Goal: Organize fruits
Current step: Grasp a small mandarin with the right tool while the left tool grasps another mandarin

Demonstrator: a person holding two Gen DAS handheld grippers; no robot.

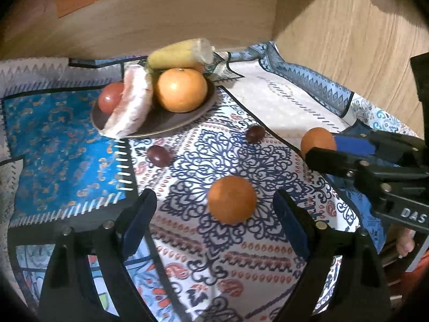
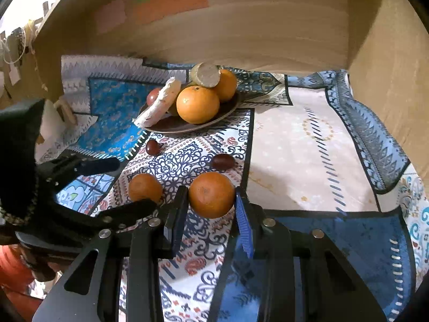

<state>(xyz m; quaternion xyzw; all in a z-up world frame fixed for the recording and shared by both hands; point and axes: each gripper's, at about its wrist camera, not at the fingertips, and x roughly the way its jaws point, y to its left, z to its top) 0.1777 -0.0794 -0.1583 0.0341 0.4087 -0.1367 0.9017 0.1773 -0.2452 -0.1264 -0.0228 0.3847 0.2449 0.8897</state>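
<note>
A brown plate [image 1: 171, 126] at the back holds a large orange [image 1: 181, 90], a red apple [image 1: 110, 98], a pale fruit wedge [image 1: 131, 104] and a banana [image 1: 174, 53]; the plate also shows in the right wrist view [image 2: 171, 127]. My left gripper [image 1: 214, 204] is open around a small orange [image 1: 232, 200] on the cloth. My right gripper [image 2: 211, 196] is shut on another small orange [image 2: 211, 194], also visible in the left wrist view [image 1: 317, 141]. Two dark grapes [image 1: 158, 155] [image 1: 255, 133] lie on the cloth between plate and oranges.
A patterned patchwork cloth [image 2: 308, 147] covers the table. Wooden walls [image 2: 268, 26] close off the back and right side. Another orange [image 2: 226, 84] sits behind on the plate. The left gripper [image 2: 112, 185] shows at left in the right wrist view.
</note>
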